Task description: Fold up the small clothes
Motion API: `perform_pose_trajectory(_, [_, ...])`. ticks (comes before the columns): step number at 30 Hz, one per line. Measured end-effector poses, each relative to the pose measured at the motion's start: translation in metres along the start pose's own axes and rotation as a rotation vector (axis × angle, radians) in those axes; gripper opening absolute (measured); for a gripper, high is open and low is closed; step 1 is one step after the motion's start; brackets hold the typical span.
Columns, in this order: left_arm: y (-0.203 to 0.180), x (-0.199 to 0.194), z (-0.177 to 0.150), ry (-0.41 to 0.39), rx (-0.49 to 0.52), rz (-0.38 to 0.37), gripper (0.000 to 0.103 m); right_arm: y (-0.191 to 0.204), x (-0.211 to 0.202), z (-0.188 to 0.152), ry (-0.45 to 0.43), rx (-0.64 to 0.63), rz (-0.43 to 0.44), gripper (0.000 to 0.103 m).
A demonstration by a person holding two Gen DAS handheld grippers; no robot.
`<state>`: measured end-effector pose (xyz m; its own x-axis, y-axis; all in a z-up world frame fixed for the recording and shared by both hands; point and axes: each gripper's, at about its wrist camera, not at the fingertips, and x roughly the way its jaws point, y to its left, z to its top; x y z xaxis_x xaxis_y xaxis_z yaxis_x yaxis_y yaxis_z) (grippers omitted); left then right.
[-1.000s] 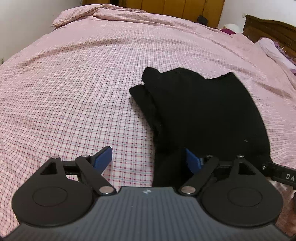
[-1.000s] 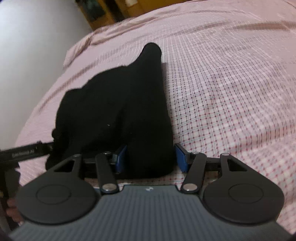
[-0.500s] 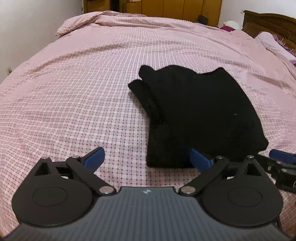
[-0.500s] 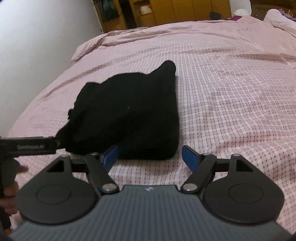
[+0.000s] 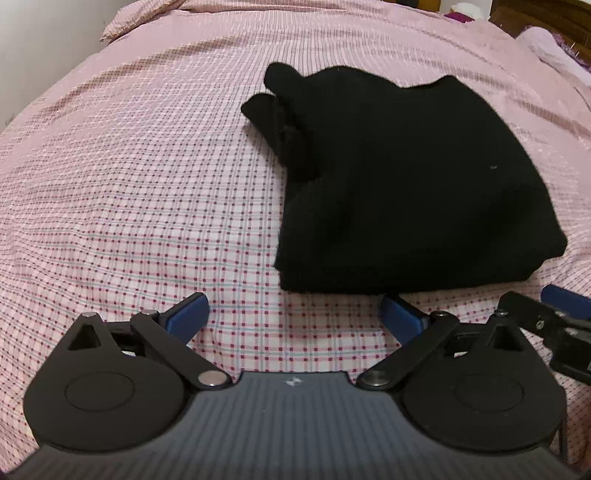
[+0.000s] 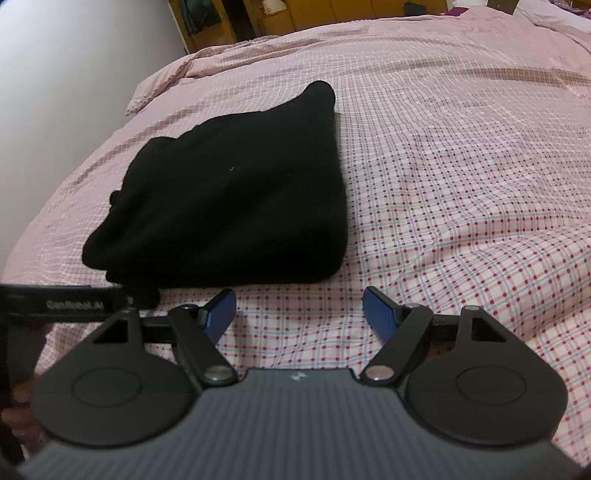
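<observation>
Both tongs had just let go and backed off the folded black garment (image 5: 406, 177), jaws spread wide. The left gripper (image 5: 293, 314) and right gripper (image 6: 299, 306) held nothing over the checked bedspread (image 6: 461, 184); this fold looked finished.

Dim, even indoor light, soft shadows — strong fisheye bending at edges, slight blur.

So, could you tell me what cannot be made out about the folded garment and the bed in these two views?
- Black garment: what kind it is; both views show only a dark folded bundle.
- Its underside and inner layers: hidden by its top layer.
- Bed: edges cut off by both frames.
- Wooden furniture behind: blurred, cropped in the right wrist view.
- Left gripper and right gripper: both open, empty.
</observation>
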<state>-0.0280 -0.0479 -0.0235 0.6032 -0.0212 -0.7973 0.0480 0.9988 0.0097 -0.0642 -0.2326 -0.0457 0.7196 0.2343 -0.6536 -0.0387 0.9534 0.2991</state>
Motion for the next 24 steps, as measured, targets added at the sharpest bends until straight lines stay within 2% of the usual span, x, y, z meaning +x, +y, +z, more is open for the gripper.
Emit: perform_pose_trajectory(24, [-0.0004,0.0095,-0.0050,-0.008,-0.002,0.002,0.103,-0.0041,0.0060,-0.0055,-0.017,0.019,0.015,0.079])
